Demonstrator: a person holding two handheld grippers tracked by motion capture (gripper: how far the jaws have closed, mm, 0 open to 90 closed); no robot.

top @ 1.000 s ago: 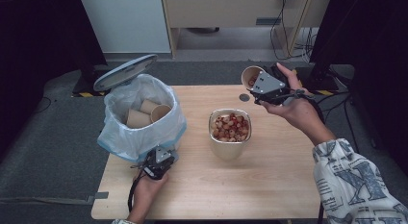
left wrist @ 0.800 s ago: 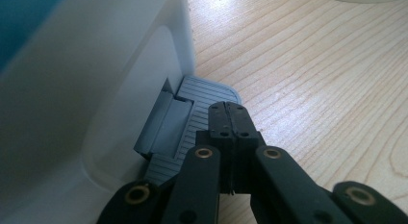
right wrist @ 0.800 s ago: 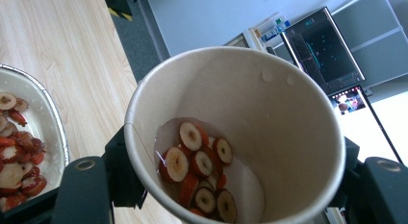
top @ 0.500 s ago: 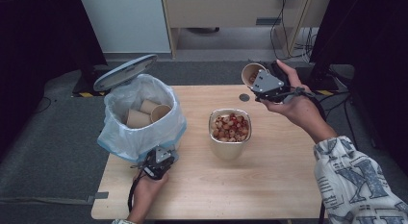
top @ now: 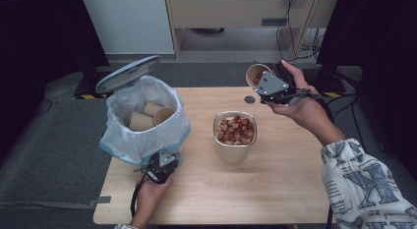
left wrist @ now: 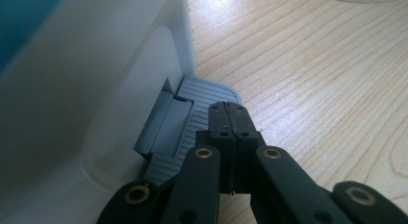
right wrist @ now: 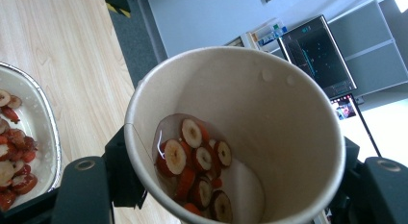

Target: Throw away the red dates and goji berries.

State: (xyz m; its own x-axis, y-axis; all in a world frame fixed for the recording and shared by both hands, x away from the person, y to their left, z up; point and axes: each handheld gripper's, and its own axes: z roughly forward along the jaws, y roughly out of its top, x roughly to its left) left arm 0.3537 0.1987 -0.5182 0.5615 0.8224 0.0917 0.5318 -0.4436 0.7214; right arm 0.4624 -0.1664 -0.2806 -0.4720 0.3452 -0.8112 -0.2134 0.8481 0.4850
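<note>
Right gripper view: the paper cup (right wrist: pixel 250 132) is clamped between the right gripper (top: pixel 269 86) jaws, tilted, beige outside, white inside, with red-skinned fruit slices (right wrist: pixel 195 166) lying against its lower wall. In the high view it hangs above the table's (top: pixel 275 189) far edge, beyond the bowl (top: pixel 235 131). The left gripper (left wrist: pixel 231 119), jaws together on nothing, rests its tips on the bin's (top: pixel 142 122) grey pedal (left wrist: pixel 192 113).
</note>
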